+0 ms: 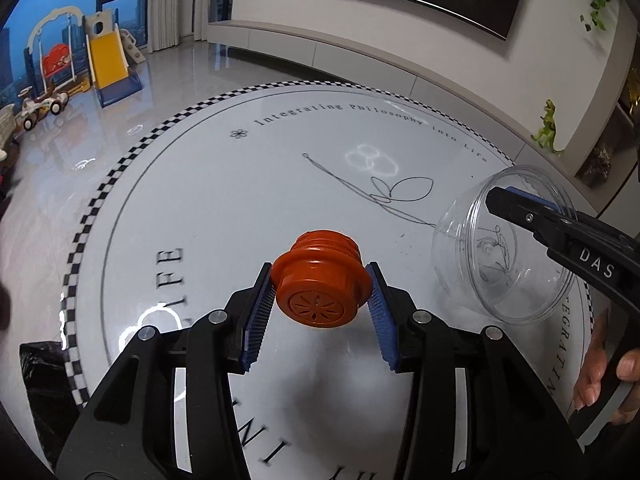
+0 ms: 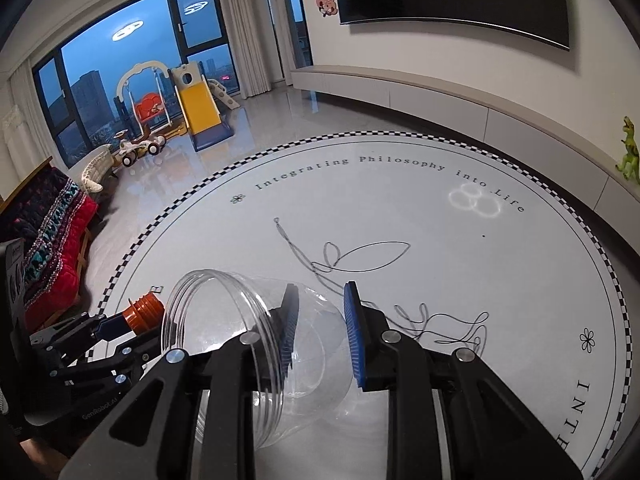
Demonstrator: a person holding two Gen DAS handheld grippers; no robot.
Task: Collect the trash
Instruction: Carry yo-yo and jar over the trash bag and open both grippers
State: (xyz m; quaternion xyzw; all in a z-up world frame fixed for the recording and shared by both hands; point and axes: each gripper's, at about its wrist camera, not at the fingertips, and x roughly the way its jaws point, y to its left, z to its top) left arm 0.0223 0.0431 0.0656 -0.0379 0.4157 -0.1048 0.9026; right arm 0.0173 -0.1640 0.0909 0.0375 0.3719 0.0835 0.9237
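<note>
A round white surface point(image 1: 256, 208) with a checkered rim fills a living room with a toy slide point(image 2: 200, 112) by the window. The left tool point(image 1: 322, 300) is clamped on an orange lid point(image 1: 318, 280) above it. The right tool point(image 2: 320, 332) pinches the wall of a clear plastic jar point(image 2: 240, 356), tilted on its side.

round table point(image 2: 520, 280) bare ahead of both tools, black bag point(image 1: 40, 364) at its left edge
</note>
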